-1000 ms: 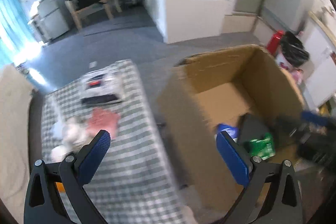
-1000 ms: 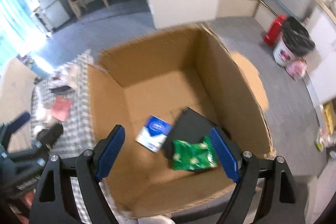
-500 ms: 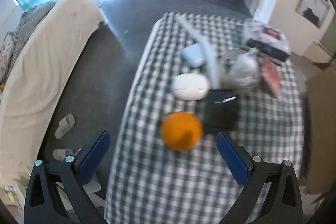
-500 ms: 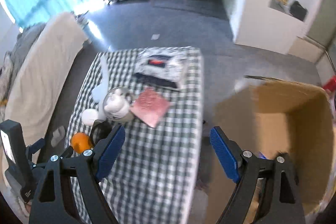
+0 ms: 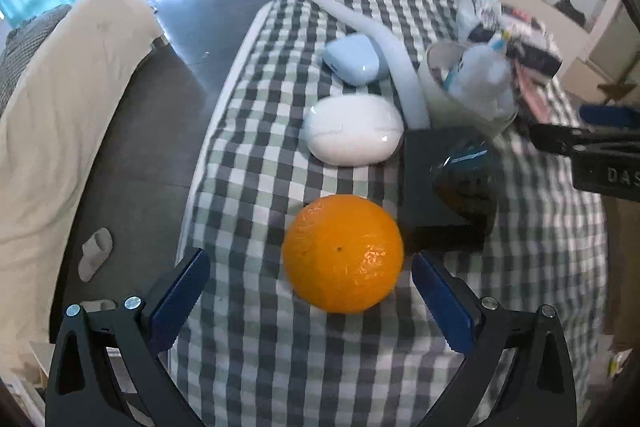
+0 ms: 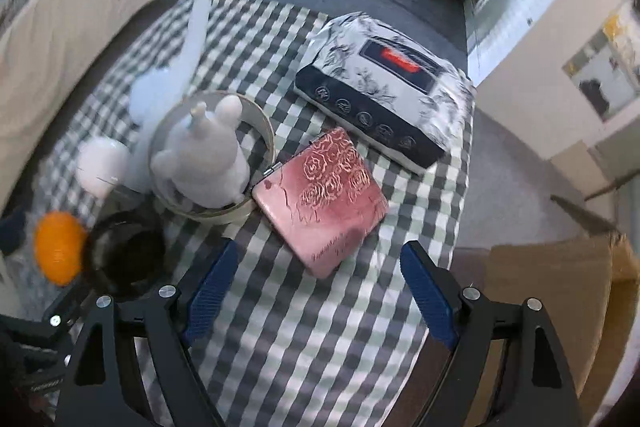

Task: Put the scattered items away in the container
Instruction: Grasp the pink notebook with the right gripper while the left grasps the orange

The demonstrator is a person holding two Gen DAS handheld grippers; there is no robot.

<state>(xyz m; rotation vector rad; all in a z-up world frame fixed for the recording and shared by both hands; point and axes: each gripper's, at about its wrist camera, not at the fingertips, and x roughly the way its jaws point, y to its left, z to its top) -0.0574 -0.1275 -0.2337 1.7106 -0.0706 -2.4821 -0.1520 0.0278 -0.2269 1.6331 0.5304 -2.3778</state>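
Since the round orange fruit (image 5: 342, 253) sits right between my left gripper's (image 5: 308, 291) wide-apart blue pads, untouched on the green-and-white checked tablecloth (image 5: 280, 355), I'd call that my next grab. Plenty is left out: a glossy white oval case (image 5: 353, 129), a pale blue rounded case (image 5: 354, 59), a dark round jar (image 6: 128, 255), a white plush toy in a cream bowl (image 6: 208, 155), a pink rose-embossed wallet (image 6: 322, 199) under my right gripper (image 6: 320, 291) (also gaping, empty), and a floral-print pouch (image 6: 384, 87). The brown cardboard box (image 6: 560, 291) stands beside the table; I can't see inside it.
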